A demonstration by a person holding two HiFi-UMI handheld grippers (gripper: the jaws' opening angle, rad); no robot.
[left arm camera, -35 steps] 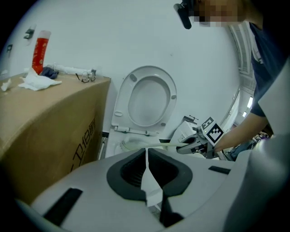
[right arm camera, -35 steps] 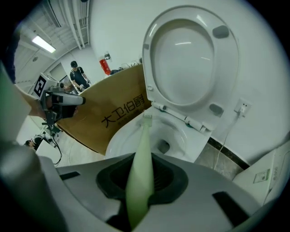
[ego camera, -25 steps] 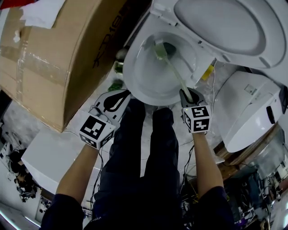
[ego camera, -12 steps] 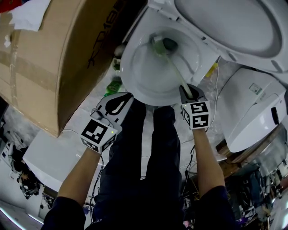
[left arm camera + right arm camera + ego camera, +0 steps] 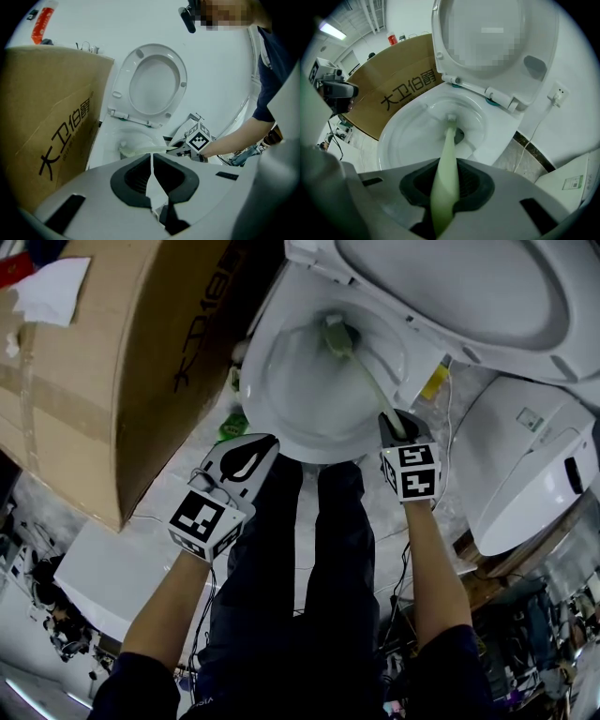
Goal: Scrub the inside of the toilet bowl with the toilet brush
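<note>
Our right gripper [image 5: 445,187] fingers clamp the pale green plastic toilet brush [image 5: 447,150]; the left gripper [image 5: 151,180] fingers are closed, empty. Hard scrubbing inside the white ceramic toilet bowl [image 5: 390,136] may twist the brush loose.

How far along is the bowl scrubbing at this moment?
Done: the seat is up and the right gripper is shut on the toilet brush. In hand: the brush head is down in the toilet bowl near the drain opening. Left: nothing shows how much of the wall has been scrubbed. The left gripper is shut, empty, outside the rim.
</note>
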